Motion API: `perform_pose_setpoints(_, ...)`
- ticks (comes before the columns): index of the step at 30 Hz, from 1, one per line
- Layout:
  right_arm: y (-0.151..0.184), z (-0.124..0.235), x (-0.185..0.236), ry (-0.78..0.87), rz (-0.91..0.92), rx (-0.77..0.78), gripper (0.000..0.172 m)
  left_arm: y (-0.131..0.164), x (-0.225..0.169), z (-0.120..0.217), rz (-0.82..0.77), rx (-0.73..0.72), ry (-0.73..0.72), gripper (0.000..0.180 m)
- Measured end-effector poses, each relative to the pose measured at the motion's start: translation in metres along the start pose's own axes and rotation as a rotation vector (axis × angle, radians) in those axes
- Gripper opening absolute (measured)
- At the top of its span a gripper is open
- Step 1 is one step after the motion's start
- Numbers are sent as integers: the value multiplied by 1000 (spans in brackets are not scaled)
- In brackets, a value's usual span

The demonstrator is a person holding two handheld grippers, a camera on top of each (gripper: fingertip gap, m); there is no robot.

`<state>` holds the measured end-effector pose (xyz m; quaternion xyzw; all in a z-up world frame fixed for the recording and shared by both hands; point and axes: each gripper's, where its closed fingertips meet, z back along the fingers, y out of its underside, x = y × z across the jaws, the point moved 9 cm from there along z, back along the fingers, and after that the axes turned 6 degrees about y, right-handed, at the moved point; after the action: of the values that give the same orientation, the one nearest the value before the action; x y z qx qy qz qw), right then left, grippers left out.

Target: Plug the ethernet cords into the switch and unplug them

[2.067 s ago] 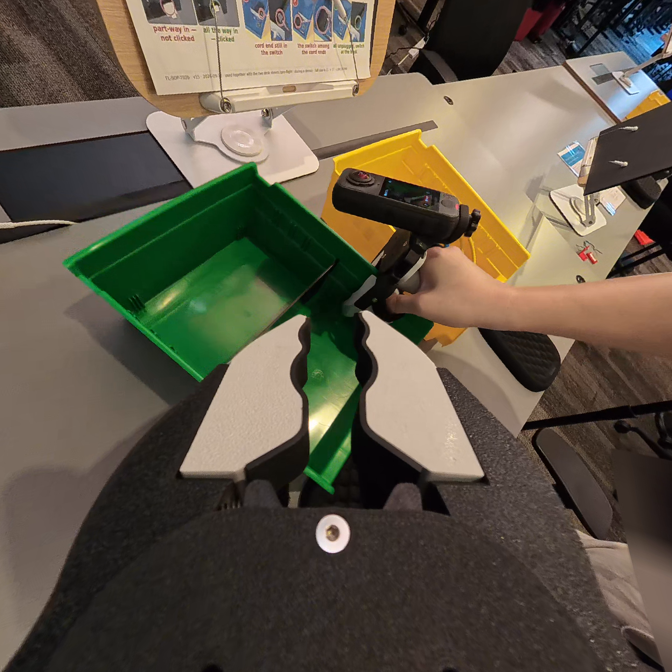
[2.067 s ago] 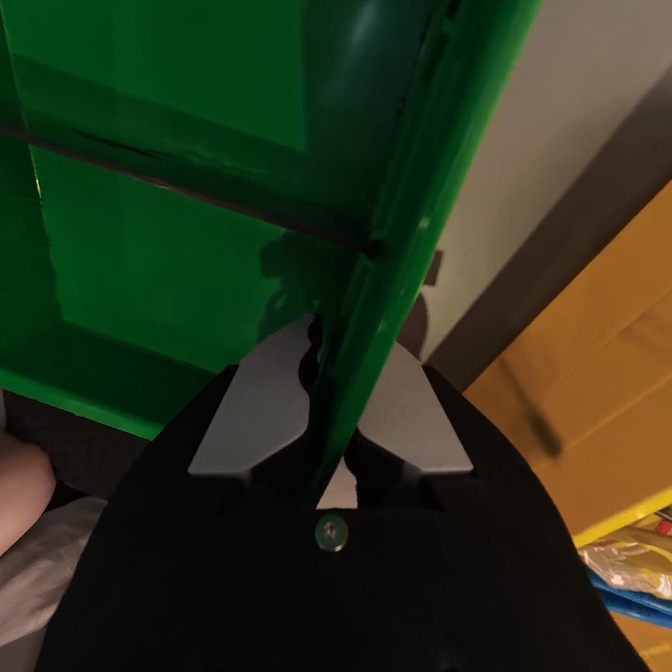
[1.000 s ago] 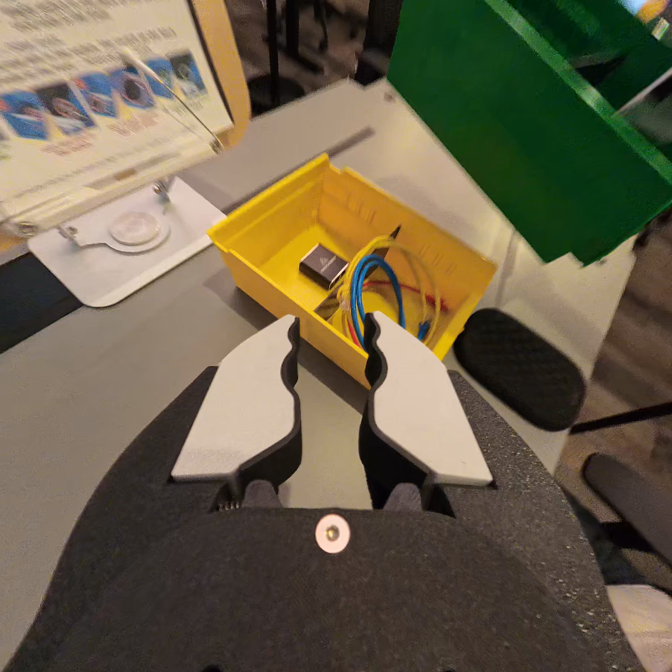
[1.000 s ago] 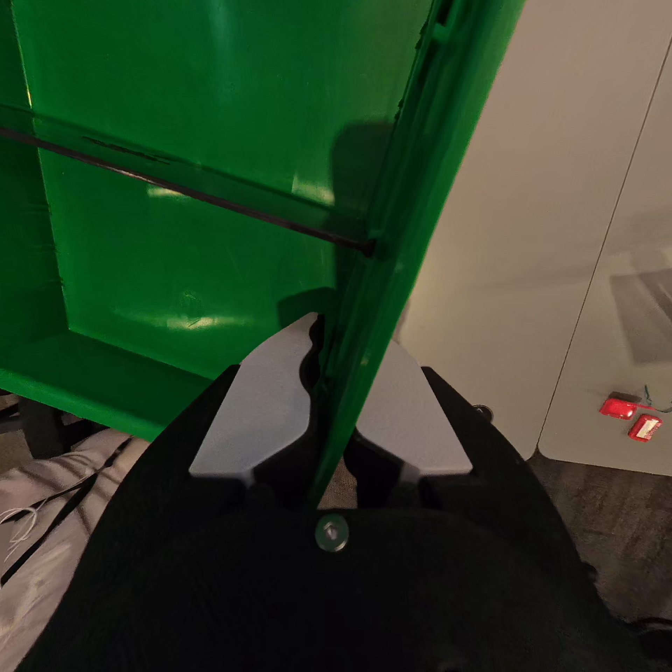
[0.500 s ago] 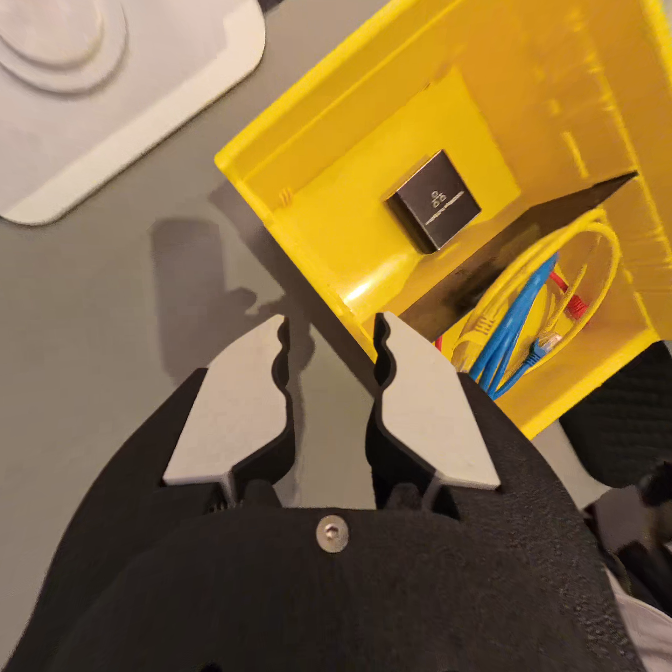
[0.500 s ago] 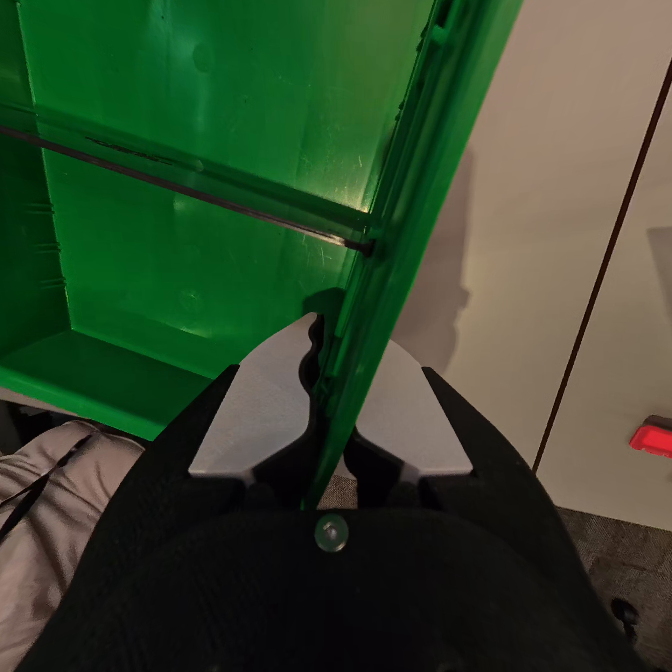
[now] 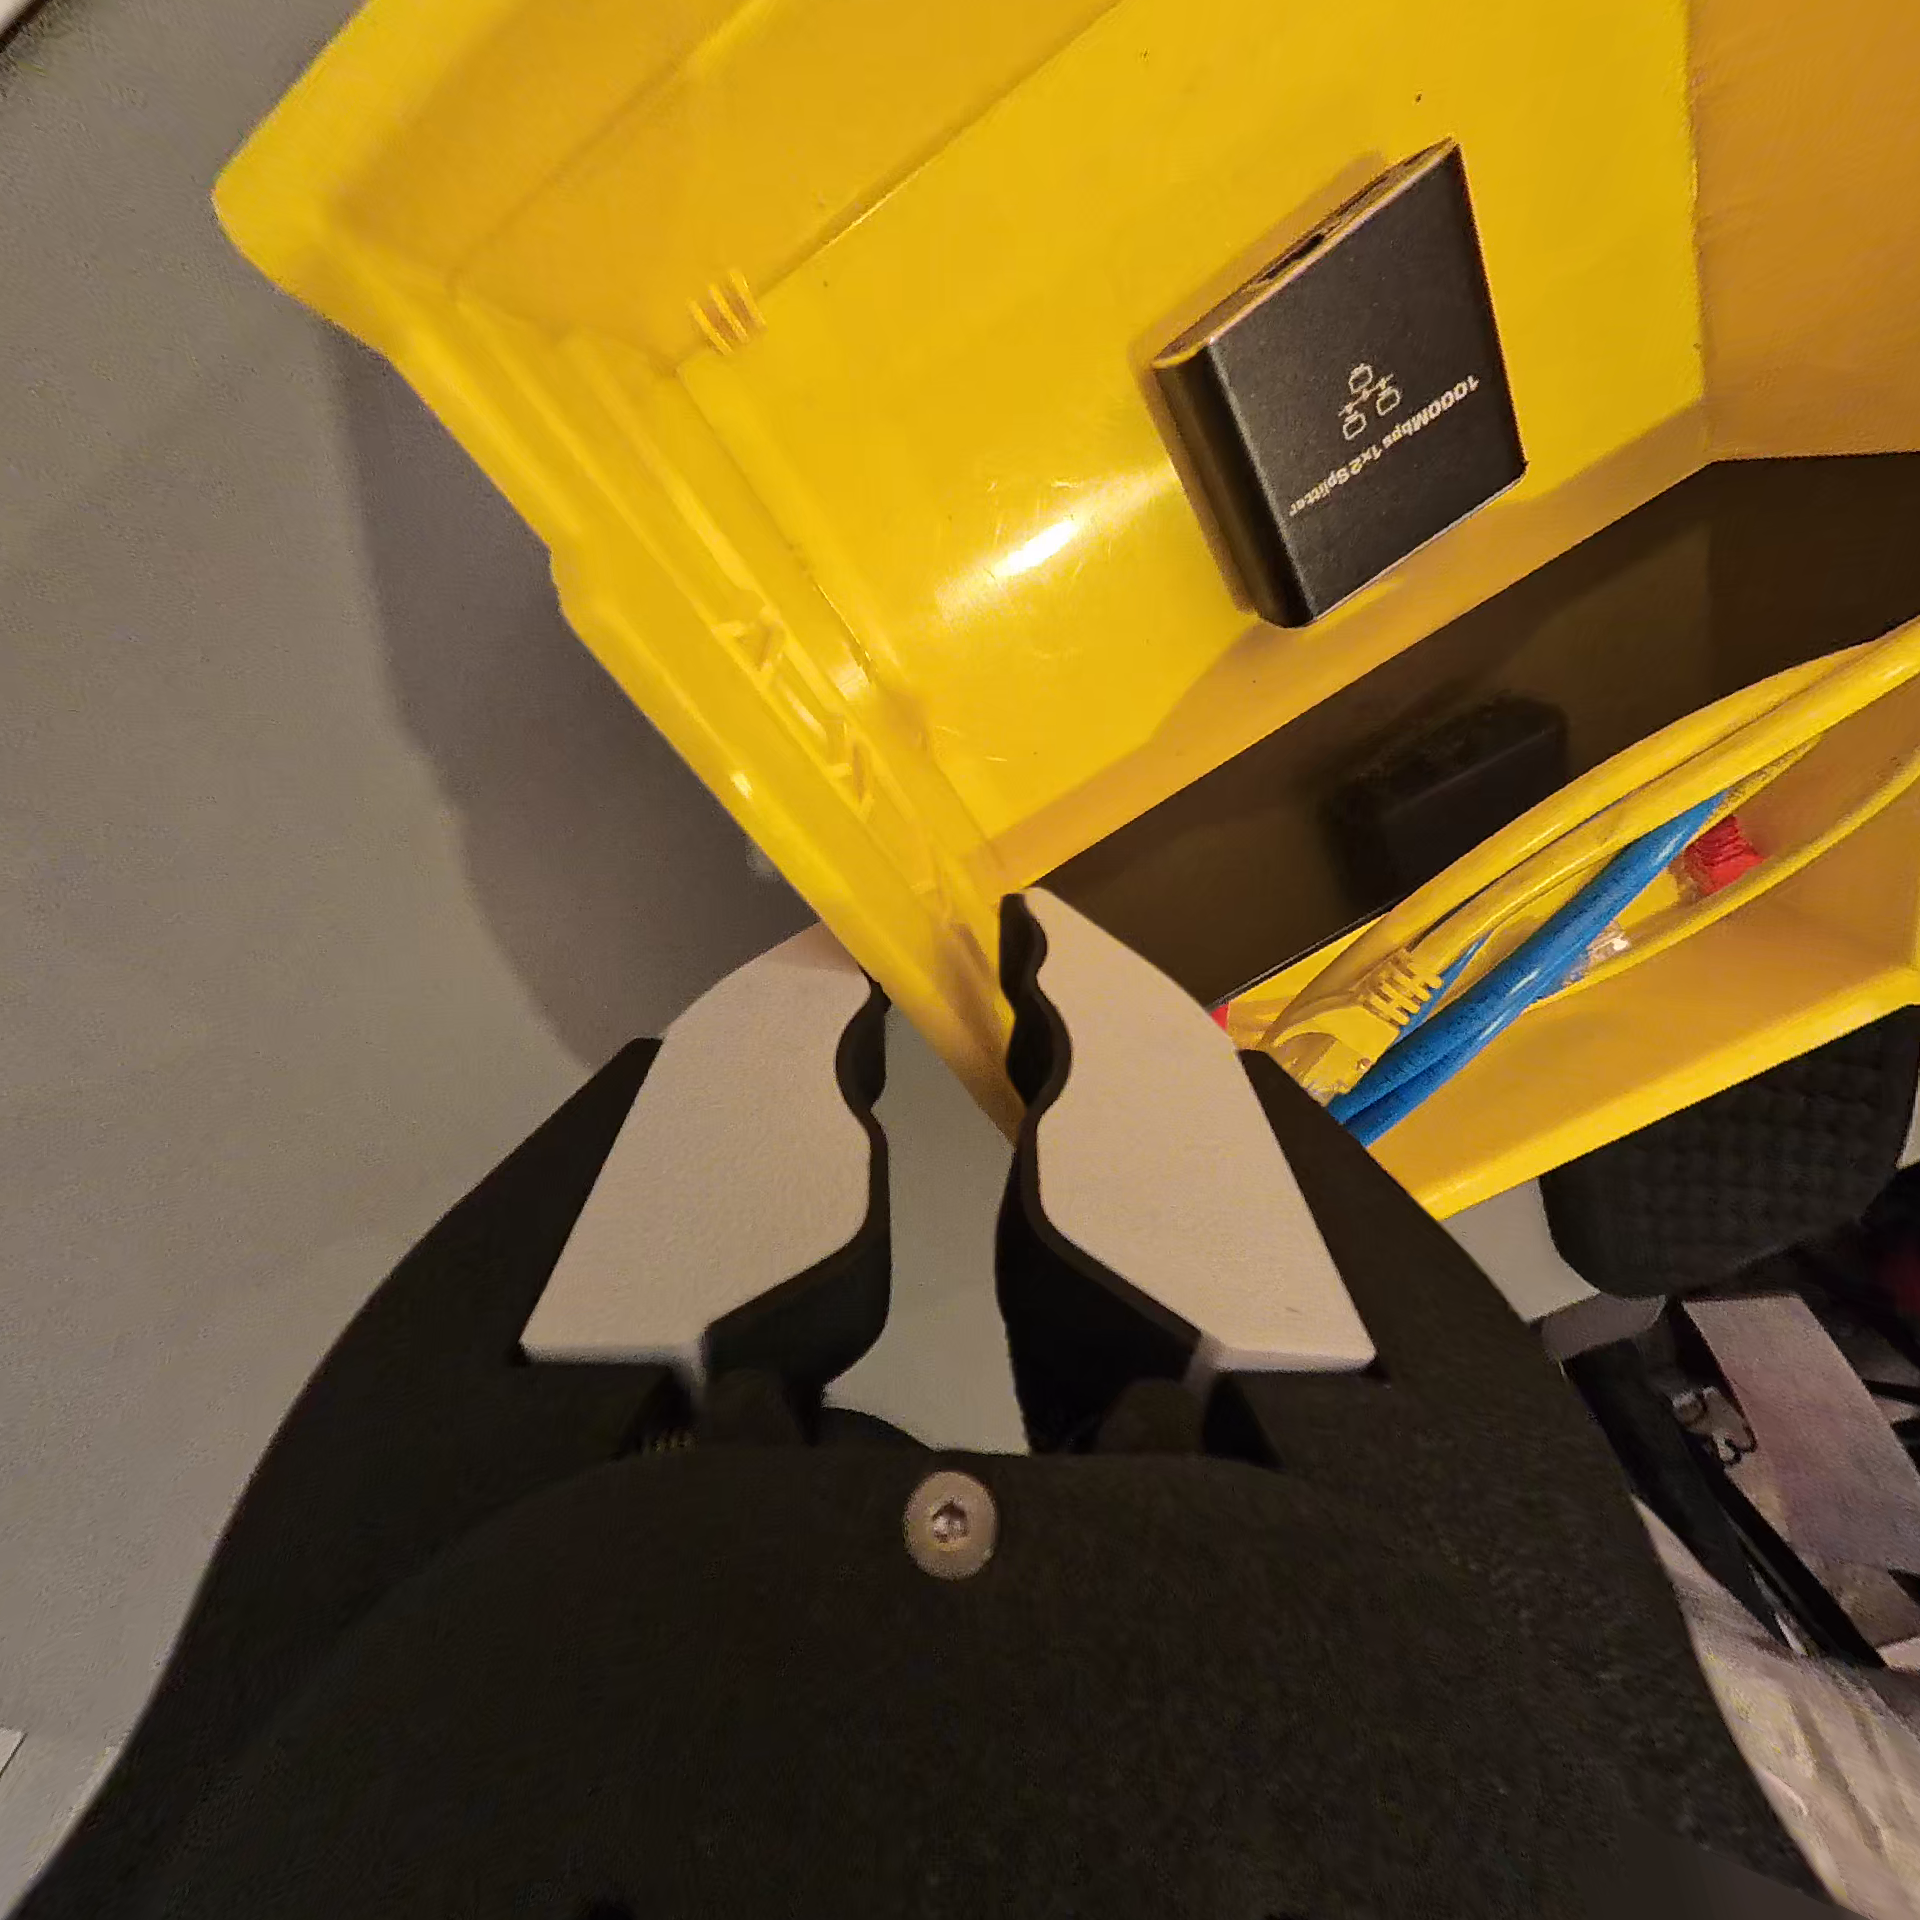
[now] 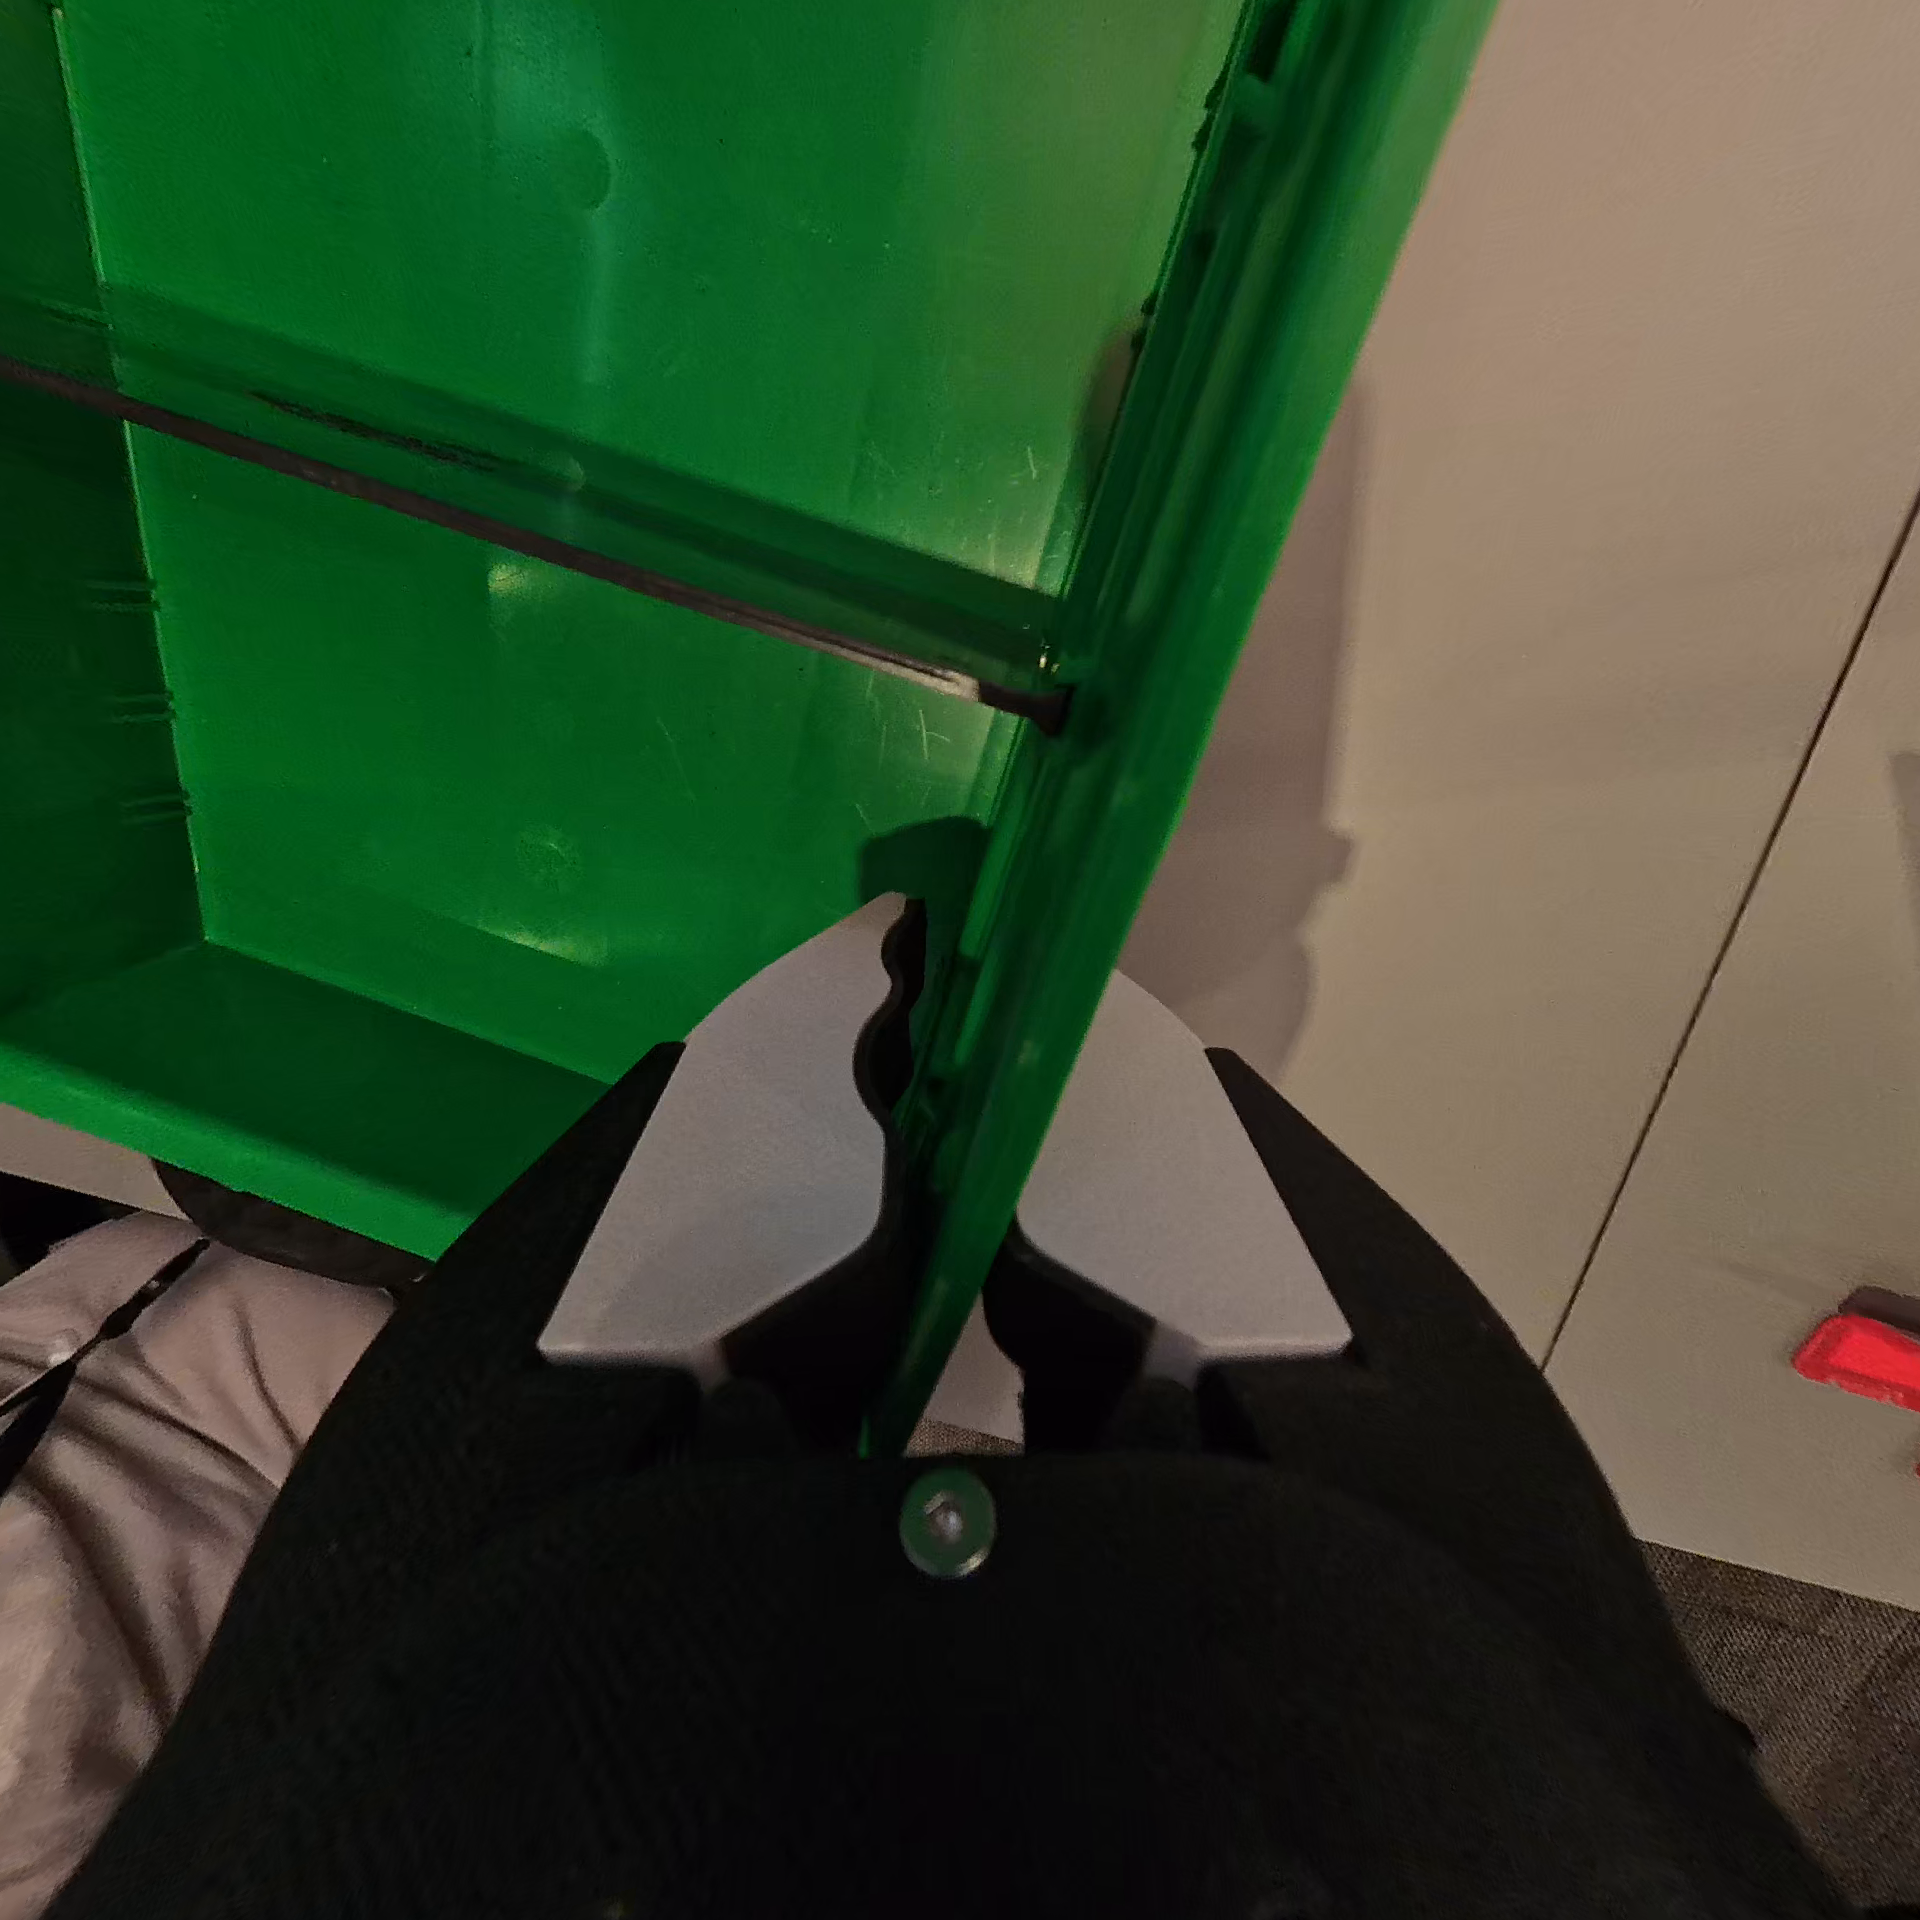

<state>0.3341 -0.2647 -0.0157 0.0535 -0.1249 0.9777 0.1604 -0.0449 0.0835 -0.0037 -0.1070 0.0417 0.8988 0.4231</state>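
Note:
A yellow bin stands on the grey table. In it lies a small black switch. Behind a black divider lie yellow and blue ethernet cords and a red plug. My left gripper straddles the bin's near wall, one finger outside and one finger inside, shut on it. My right gripper is shut on the side wall of an empty green bin with a black divider, over a pale table.
A black padded rest sits beside the yellow bin's right corner. Small red items lie on the pale table at the right. A seam line runs across that table. Grey cloth shows at the lower left of the right wrist view. The tips of one gripper are about 50 cm away from the tips of the other. To the small black switch: left tips about 11 cm, right tips about 40 cm.
My left gripper dropped towards the yellow bin and its jaws narrowed around the near wall. My right gripper kept its hold and carried the green bin off to the right over the pale table.

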Motion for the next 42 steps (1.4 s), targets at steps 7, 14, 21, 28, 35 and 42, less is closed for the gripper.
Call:
perform_pose_setpoints(7, 0, -9, 10, -9, 30, 4, 11, 7, 21, 7, -20, 29, 55, 8)
perform_pose_setpoints(14, -9, -22, 20, -10, 61, 34, 11, 36, 90, 24, 61, -13, 64, 6)
perform_pose_setpoints(21, -30, -30, 40, -35, 63, 30, 11, 80, 175, 47, 128, -74, -26, 5)
perform_pose_setpoints(28, -57, -53, 77, -48, 93, 60, 10, 129, 241, 64, 262, -116, -49, 5)
perform_pose_setpoints(35, -78, -74, 109, 29, 156, 93, 11, 162, 273, 73, 282, -151, -67, 5)
perform_pose_setpoints(42, -97, -82, 139, 31, 166, 91, 10, 166, 277, 73, 265, -169, -95, 5)
